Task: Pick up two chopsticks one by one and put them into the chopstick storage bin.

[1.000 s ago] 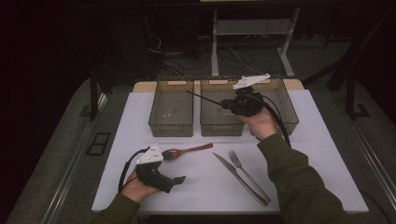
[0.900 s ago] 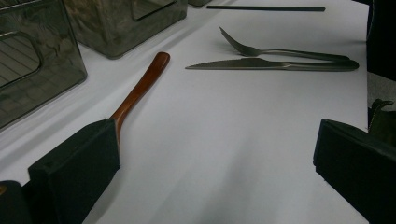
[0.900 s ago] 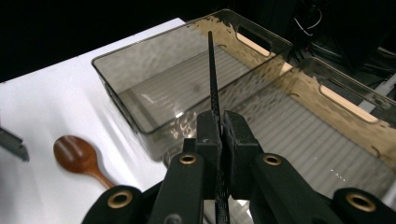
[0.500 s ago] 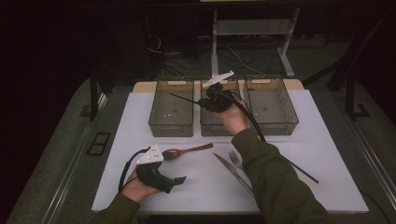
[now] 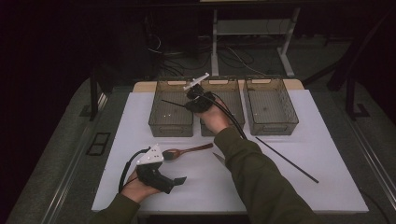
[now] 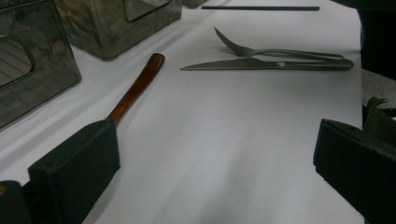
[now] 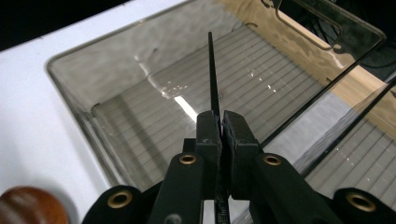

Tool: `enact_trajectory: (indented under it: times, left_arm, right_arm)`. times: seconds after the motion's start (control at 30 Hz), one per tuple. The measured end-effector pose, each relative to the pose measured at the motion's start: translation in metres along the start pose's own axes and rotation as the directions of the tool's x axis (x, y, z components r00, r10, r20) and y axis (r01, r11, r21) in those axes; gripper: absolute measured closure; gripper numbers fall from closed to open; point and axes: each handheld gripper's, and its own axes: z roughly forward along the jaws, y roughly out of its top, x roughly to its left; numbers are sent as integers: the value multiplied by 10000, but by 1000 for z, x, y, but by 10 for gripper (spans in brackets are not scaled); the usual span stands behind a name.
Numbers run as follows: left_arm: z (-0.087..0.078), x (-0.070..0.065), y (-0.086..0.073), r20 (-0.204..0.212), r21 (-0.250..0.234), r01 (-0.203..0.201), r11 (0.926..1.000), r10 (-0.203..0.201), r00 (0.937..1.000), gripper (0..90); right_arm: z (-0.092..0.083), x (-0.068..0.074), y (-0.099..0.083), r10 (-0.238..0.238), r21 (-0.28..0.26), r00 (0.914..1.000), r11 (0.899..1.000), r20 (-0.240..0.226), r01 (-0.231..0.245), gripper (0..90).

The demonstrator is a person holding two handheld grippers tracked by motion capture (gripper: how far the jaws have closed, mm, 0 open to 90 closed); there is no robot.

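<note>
Black thin chopstick (image 7: 214, 74) sits clamped in the right gripper (image 7: 220, 122) over the smoky plastic left bin (image 5: 171, 122); the left gripper (image 6: 210, 154) gapes empty above bare white tabletop (image 6: 224, 140). No lettering is legible.

Three bins (image 5: 171, 122), two chopsticks (image 5: 286, 160), one wooden spoon (image 5: 187, 150), one fork (image 6: 275, 52), one knife (image 6: 266, 64).

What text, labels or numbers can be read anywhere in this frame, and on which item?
None. The three bins, the wooden spoon, fork, knife, the black chopstick in the right gripper and the left gripper carry no legible print.
</note>
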Motion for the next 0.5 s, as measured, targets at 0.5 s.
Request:
enact_trajectory:
  times: [0.5]
  left_arm:
    - [0, 0, 0, 53, 20, 8, 10000, -8, 10000, 0]
  right_arm:
    - [31, 10, 5, 236, 258, 9995, 9994, -224, -231, 724]
